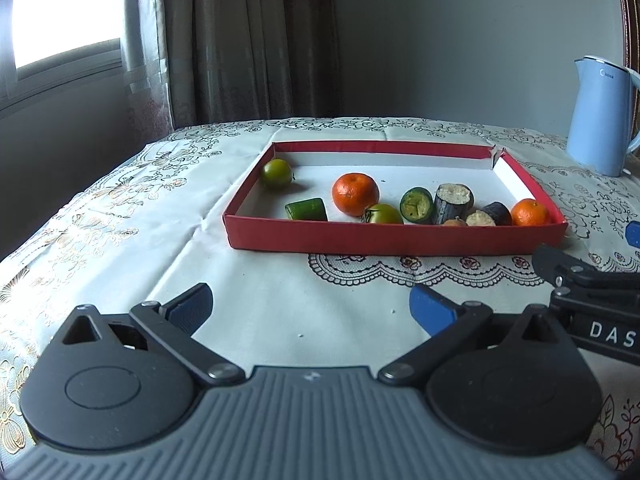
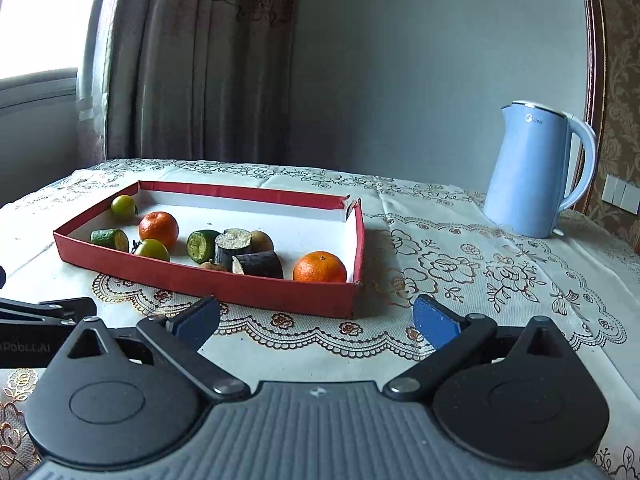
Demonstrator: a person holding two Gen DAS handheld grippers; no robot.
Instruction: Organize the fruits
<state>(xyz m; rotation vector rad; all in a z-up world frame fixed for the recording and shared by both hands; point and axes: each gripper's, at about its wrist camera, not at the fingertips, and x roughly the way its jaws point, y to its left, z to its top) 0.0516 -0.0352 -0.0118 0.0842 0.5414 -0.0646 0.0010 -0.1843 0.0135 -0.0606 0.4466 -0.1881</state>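
A shallow red tray (image 1: 380,240) (image 2: 240,288) with a white floor lies on the tablecloth and holds several fruits. Inside are a large orange (image 1: 355,193) (image 2: 158,229), a smaller orange (image 1: 530,213) (image 2: 319,267), two green round fruits (image 1: 277,173) (image 2: 151,249), green cut pieces (image 1: 306,209) (image 2: 202,246) and dark cut pieces (image 1: 452,202) (image 2: 260,265). My left gripper (image 1: 310,304) is open over bare cloth in front of the tray. My right gripper (image 2: 316,322) is open too, near the tray's front right corner. Neither holds anything.
A light blue kettle (image 1: 600,116) (image 2: 536,172) stands at the back right of the table. The patterned tablecloth (image 1: 120,220) drops off at the left edge. Curtains and a window are behind. Part of the other gripper shows at the right edge (image 1: 592,304).
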